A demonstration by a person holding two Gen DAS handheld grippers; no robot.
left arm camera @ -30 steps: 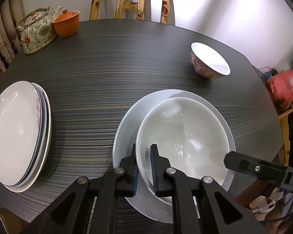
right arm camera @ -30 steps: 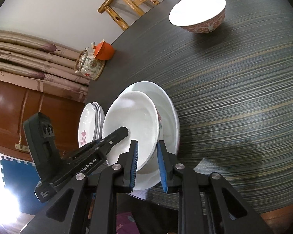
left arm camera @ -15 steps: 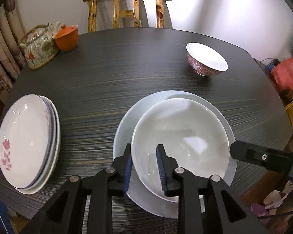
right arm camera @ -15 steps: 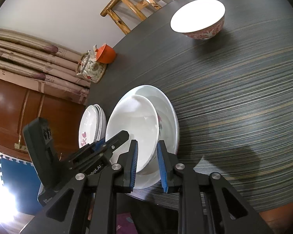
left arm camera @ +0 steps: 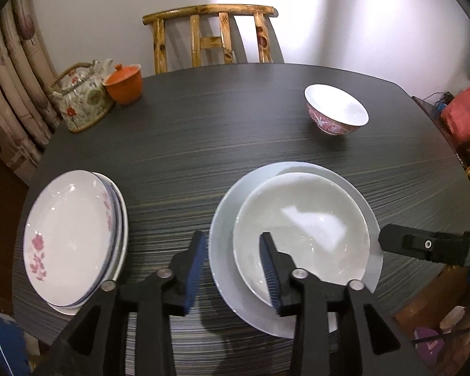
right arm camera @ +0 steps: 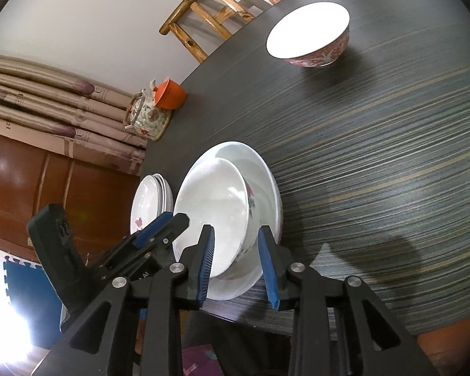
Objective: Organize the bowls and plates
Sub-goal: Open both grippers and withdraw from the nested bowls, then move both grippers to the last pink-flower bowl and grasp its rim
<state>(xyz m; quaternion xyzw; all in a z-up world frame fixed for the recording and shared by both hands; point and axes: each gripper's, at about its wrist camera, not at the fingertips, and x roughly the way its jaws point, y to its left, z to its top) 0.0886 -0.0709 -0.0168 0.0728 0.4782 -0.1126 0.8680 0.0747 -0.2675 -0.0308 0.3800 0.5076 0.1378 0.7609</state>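
The bench (left arm camera: 250, 131) is a dark round top with fine pale streaks, set against a plain white wall. A wooden chair (left arm camera: 210, 34) stands at its far side, folded beige curtains (left arm camera: 6, 94) hang at the left, and a reddish-brown wooden cabinet (right arm camera: 31, 181) shows below them in the right wrist view.

Near the front edge a large white bowl (left arm camera: 300, 228) sits inside a wider white plate (left arm camera: 225, 250). The left gripper (left arm camera: 233, 266) has its jaws spread, straddling the near rim of plate and bowl without pinching it. The right gripper (right arm camera: 236, 264) is likewise released, its jaws either side of the bowl's rim, though whether a pad touches it is hard to tell.

To the left lies a stack of flowered plates (left arm camera: 72, 238), well apart from the big plate. A small red-patterned bowl (left arm camera: 335, 112) stands alone at the far right. A floral teapot (left arm camera: 81, 100) and an orange lidded cup (left arm camera: 123, 83) sit touching at the far left. A red bag (left arm camera: 462, 116) lies beyond the bench.
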